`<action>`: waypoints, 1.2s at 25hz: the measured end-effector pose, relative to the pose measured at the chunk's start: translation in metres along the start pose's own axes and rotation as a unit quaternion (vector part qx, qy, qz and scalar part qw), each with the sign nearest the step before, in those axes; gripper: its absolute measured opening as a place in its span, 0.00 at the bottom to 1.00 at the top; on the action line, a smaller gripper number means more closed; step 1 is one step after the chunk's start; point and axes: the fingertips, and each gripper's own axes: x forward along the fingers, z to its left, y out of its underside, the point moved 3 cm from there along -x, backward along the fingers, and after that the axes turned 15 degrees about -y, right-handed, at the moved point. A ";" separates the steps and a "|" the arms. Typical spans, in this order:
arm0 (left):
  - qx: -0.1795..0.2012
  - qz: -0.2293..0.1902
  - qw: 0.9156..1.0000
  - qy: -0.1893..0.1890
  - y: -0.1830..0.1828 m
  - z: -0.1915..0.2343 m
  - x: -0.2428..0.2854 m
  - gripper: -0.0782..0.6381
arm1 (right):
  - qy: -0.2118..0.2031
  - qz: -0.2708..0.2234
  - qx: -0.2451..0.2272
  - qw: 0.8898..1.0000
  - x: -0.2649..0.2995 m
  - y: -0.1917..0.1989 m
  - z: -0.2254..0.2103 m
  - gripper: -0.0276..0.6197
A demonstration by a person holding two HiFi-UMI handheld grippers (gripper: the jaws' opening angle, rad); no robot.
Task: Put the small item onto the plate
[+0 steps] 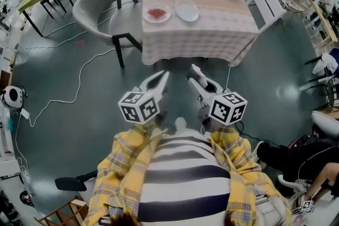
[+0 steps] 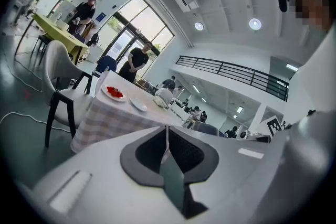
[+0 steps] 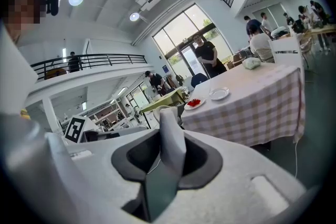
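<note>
Both tongs are held well short of the tabletop point(image 1: 212, 29), which is draped in a pale checked cloth. The left tongs point(image 1: 164, 75) have their white jaws pressed together, empty. The right tongs point(image 1: 192, 73) stand a slit apart, holding nothing. Red bits point(image 1: 155, 12) lie heaped in a round white dish point(image 1: 167, 17). A smooth bare plate point(image 1: 187, 10) sits just beside it.
</note>
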 end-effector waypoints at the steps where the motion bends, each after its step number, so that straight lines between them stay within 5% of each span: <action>1: 0.000 0.000 1.000 0.000 0.000 0.000 0.000 0.13 | -0.003 -0.002 0.004 1.000 0.001 -0.001 0.000 0.18; 30: -0.021 -0.013 0.999 -0.037 -0.008 -0.001 0.056 0.12 | -0.057 0.016 0.016 0.998 0.023 -0.032 -0.052 0.18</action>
